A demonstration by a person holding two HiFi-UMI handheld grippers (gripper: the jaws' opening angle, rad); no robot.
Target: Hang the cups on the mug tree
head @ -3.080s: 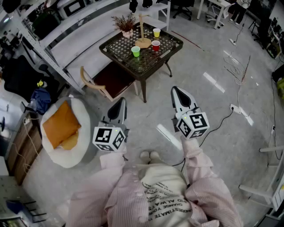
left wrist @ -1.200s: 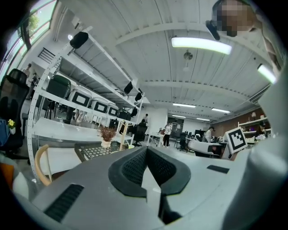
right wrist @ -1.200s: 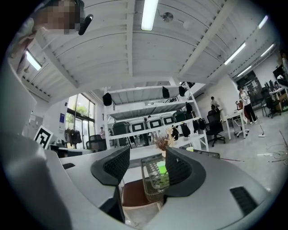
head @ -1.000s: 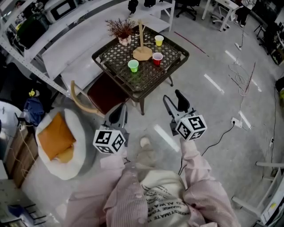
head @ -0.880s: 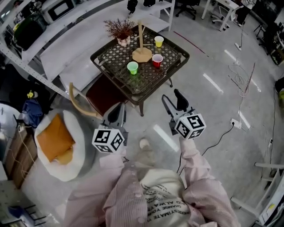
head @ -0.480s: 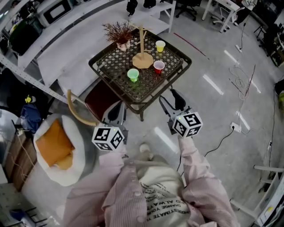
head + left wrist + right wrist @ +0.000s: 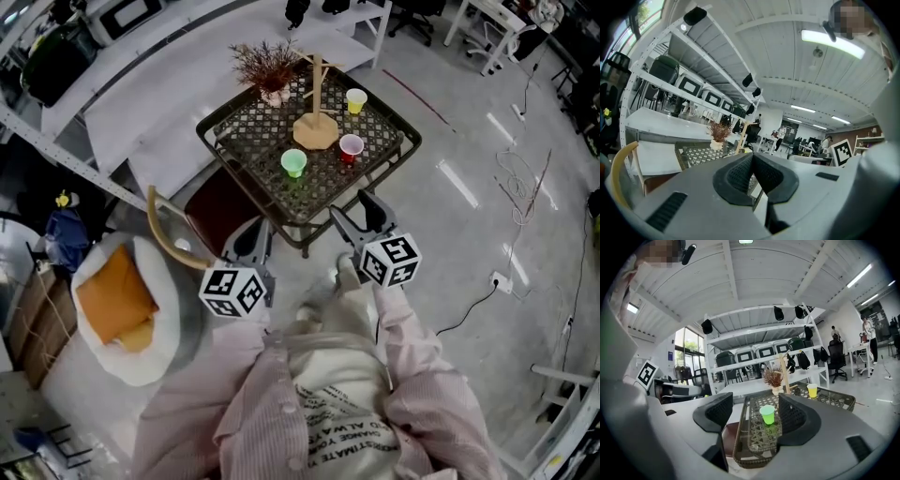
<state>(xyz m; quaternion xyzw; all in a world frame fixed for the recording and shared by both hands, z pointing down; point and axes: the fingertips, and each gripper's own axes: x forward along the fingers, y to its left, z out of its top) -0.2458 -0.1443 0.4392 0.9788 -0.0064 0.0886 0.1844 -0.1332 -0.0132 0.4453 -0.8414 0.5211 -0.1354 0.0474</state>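
Your left tongs (image 7: 251, 234) are clenched on nothing; your right tongs (image 7: 360, 212) have just been opening, with nothing between them. The green cup (image 7: 293, 162), red cup (image 7: 350, 147) and yellow cup (image 7: 355, 100) stand on the bench (image 7: 246, 120) near the mug tree (image 7: 316, 131).

The desk (image 7: 253, 127) carries three cups: one green cup (image 7: 293, 162), one red cup (image 7: 351, 147) and one yellow cup (image 7: 355, 100). It also bears one mug tree (image 7: 316, 129) and one plant (image 7: 267, 67) at its far edge. One chair (image 7: 220, 197) stands at its left edge. Two hand-held grippers show: the left hand-held gripper (image 7: 253, 227) and the right hand-held gripper (image 7: 359, 212).
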